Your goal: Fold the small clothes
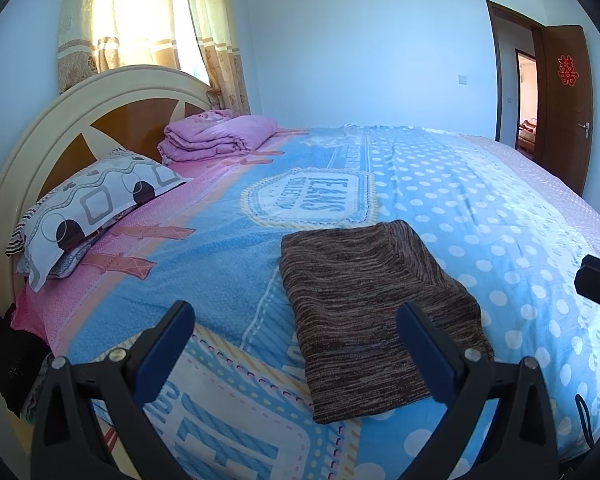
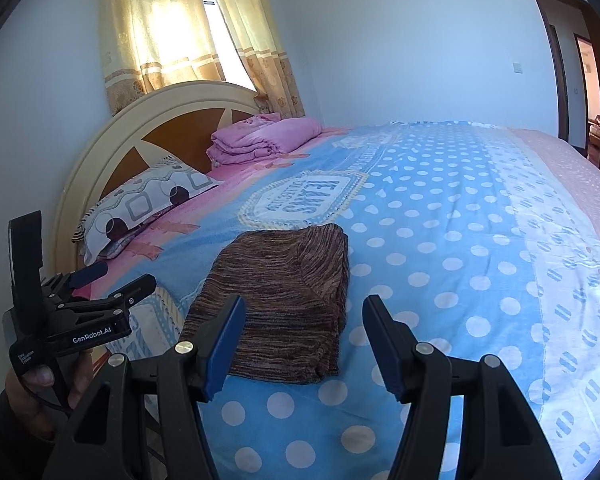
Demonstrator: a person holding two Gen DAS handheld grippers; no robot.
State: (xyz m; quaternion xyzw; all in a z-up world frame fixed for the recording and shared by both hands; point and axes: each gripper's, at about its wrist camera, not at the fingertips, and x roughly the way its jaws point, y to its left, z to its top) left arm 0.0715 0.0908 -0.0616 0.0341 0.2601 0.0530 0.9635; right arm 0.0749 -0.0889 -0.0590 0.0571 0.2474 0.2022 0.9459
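A brown striped knit garment (image 1: 372, 312) lies folded into a flat rectangle on the blue patterned bed cover (image 1: 236, 256); it also shows in the right wrist view (image 2: 280, 300). My left gripper (image 1: 296, 316) is open and empty, held above the bed's near edge, with the garment by its right finger. My right gripper (image 2: 304, 320) is open and empty, just in front of the garment's near edge. The left gripper (image 2: 112, 276) also shows at the left of the right wrist view, held in a hand.
A patterned pillow (image 1: 96, 208) and a folded pink quilt (image 1: 220, 132) lie by the headboard (image 1: 60, 128). Dark clothing (image 1: 8, 360) sits at the bed's left side. An open wooden door (image 1: 564, 108) stands at the far right. Curtains (image 1: 148, 20) cover the window.
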